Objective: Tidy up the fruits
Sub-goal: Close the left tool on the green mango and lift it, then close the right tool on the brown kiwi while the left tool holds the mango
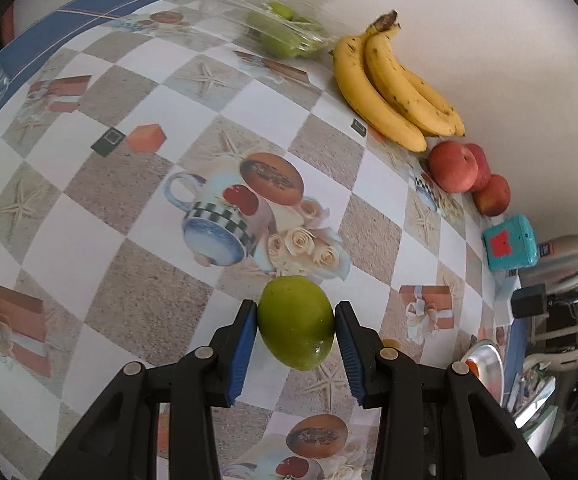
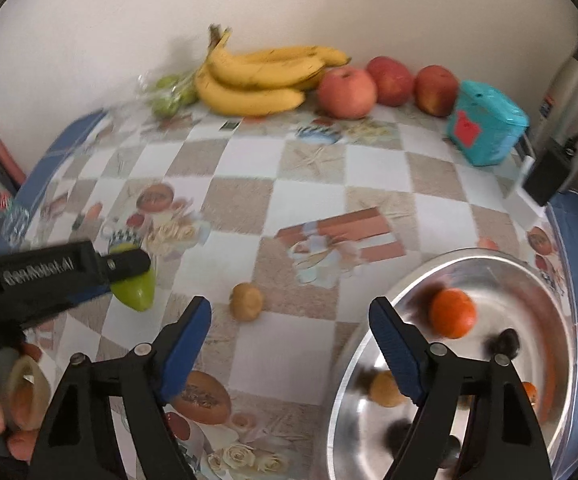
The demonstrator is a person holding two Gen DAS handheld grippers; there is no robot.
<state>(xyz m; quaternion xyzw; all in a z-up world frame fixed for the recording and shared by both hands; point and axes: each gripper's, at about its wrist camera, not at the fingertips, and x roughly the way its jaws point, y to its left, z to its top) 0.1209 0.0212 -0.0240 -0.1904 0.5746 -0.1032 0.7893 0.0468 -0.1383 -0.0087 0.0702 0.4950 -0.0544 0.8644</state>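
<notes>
While the left gripper (image 1: 296, 322) is clamped on a green fruit (image 1: 296, 322), its blue pads pressing both flanks, the left wrist view shows the fruit clear of the bench (image 1: 137, 184), over the patterned cloth. Along the back wall lie the bananas (image 1: 393, 80), three apples (image 1: 453, 166) and a clear bag of green fruit (image 1: 285, 34), which looks like the natural home for this one. I judge the step to be carrying it to its group, so keep the squeeze steady and no harder, since the skin is smooth and rounded and could slip or bruise; set it down before letting go

From the right wrist view, the right gripper (image 2: 291, 328) stands open with nothing between its pads, hanging above the bench between a small brown fruit (image 2: 247, 302) and the rim of a steel bowl (image 2: 421, 276). An orange (image 2: 452, 314) and some darker, blurred fruit lie in that bowl. The left gripper shows at the left edge, near the brown fruit; keep the two tools apart so neither knocks it
</notes>
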